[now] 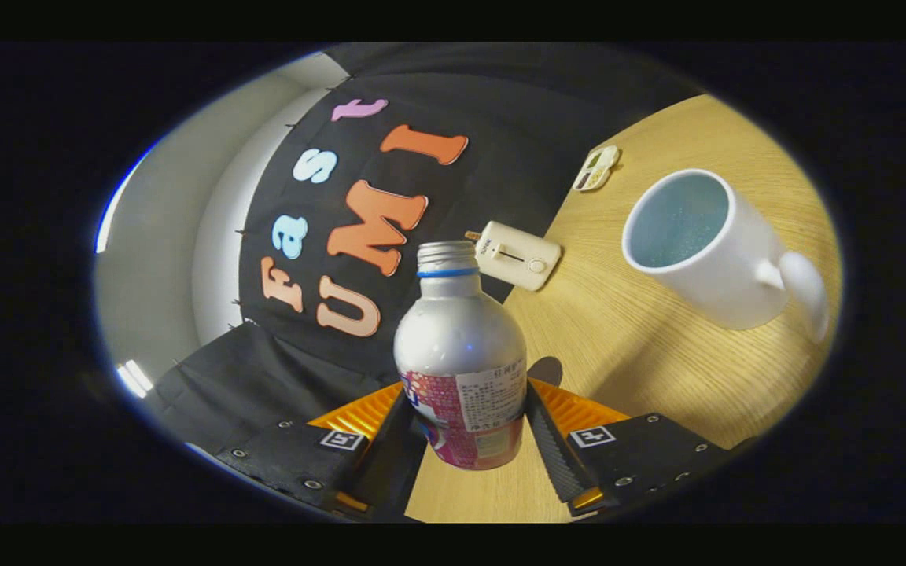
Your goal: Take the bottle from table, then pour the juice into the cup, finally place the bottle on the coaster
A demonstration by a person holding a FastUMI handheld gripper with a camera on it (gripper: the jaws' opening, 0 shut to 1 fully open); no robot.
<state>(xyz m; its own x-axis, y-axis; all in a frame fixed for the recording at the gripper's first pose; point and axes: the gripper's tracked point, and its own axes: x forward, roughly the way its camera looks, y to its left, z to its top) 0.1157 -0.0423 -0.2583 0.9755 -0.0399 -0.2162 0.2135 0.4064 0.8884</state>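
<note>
Clamped on the bottle (461, 358), the jaws of the gripper (469, 428) press its lower body from both sides: the left finger lies against the pink label and the ribbed right finger (549, 452) against the white printed panel of that label. Orange ridged plates and black blocks with small square markers sit behind the fingers on each side.

Everything else is placed from the bottle. It is silver, with a rounded shoulder, a blue ring under its threaded neck and no cap on the open mouth. Its base looks lifted clear of the wooden table (657, 354), and a small dark shadow lies on the wood just beside its right flank. The whole scene is tilted, so the table slopes away to the bottle's right.

Just beyond the bottle's neck, slightly to its right, a small white box (517, 255) with a slot and a round button lies flat at the table's edge. Further right of the bottle stands a white cup (708, 251), well apart from it, its handle on the side away from the bottle; its inside looks pale blue-grey, and I cannot tell whether it holds liquid. Beyond the white box, farther from the bottle, a little white tray (597, 168) with dark compartments rests on the wood.
</note>
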